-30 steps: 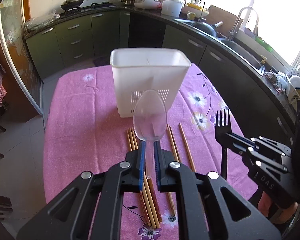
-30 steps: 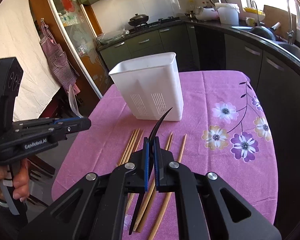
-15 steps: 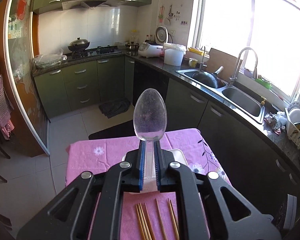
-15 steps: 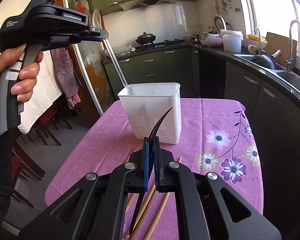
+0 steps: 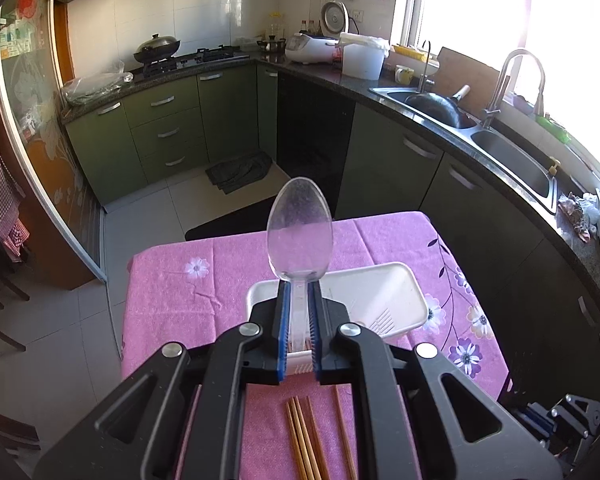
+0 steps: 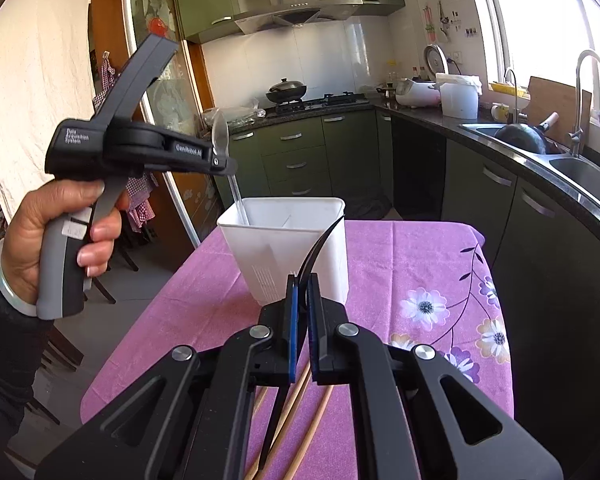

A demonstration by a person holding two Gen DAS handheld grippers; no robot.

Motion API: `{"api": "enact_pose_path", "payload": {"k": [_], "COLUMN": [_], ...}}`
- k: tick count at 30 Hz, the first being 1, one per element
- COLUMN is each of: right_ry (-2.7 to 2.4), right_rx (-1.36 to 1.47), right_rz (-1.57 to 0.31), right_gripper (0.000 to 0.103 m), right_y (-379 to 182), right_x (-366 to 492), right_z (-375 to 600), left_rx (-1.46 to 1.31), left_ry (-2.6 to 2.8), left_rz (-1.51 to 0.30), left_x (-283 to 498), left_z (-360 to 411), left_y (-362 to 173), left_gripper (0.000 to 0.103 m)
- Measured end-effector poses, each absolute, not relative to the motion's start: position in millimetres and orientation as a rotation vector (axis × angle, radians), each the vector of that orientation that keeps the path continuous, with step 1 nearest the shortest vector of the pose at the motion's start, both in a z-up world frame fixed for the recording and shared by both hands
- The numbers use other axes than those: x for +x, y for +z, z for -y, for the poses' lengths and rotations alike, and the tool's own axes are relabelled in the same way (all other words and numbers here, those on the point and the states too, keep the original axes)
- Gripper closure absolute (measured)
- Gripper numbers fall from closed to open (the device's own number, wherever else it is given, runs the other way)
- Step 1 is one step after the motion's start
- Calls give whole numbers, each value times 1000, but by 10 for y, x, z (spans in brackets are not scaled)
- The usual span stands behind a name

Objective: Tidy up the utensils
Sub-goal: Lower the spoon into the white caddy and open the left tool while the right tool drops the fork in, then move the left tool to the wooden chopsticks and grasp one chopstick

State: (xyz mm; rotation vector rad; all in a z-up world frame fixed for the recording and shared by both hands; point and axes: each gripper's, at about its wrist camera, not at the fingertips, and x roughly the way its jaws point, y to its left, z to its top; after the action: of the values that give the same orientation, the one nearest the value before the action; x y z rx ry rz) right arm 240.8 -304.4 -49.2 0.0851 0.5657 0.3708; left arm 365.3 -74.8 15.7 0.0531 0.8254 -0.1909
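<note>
My left gripper point(image 5: 299, 300) is shut on a clear plastic spoon point(image 5: 299, 236), bowl up. It holds the spoon over the white utensil holder point(image 5: 396, 300). In the right wrist view the left gripper point(image 6: 220, 162) hovers above the holder point(image 6: 296, 248), and the spoon handle point(image 6: 236, 196) dips inside its left rim. My right gripper point(image 6: 303, 292) is shut on a black fork point(image 6: 320, 248), seen edge-on, in front of the holder. Several wooden chopsticks point(image 5: 308, 436) lie on the pink tablecloth point(image 5: 180, 296) before the holder; they also show in the right wrist view point(image 6: 300, 420).
The table with the pink floral cloth point(image 6: 420, 264) stands in a kitchen. Dark green cabinets point(image 5: 160, 136) and a counter with a sink point(image 5: 516, 156) run along the back and right. Tiled floor point(image 5: 60, 320) lies to the left of the table.
My left gripper has come down with the spoon, so its handle now enters the holder. The right gripper has moved a little closer to the holder, still holding the fork.
</note>
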Motion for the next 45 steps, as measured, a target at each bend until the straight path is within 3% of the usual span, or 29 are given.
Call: {"api": "enact_pose_path", "payload": {"k": [2,4,7,15,24,30,33,40,45], "right_ry": [351,336,296,144,117,143,146,147,149], "right_rx": [60,40,-1,-48,-72,-100,-110,-84,-98], "right_rz": [-529,-484,-422,-196,-214,-241,-247,-224,-362], "right_gripper": [98,98,98,98,97,92,78,78,78], "right_y": [-406,-298,-125,157,-160,-431,-448,-170,-169], "right_x": [2479,2570,2753,3365,4031,3828,3715,3177,2865], "right_z": [2964,2887,2745,2473,2297,2308,2306,2511,2723], "left_rx": [58,61,74,50,59,68,69,65,29], "left_ry": [-192,-199,-212,-257,-255,-271,-286,-275,-259], "left_rz": [-829,-821,-804,-787,-808,-825,-842,-877,-996], "left_x": [3620,3575,3508,3369,3235,3156,3100,2915,2856], "left_z": [701,659,621,497,330,373,409,401,360], "left_y": [94,89,109,131,43,-9,-45,-148,-524], "left_gripper": [91,76,64,64,59,58,58,56,53]}}
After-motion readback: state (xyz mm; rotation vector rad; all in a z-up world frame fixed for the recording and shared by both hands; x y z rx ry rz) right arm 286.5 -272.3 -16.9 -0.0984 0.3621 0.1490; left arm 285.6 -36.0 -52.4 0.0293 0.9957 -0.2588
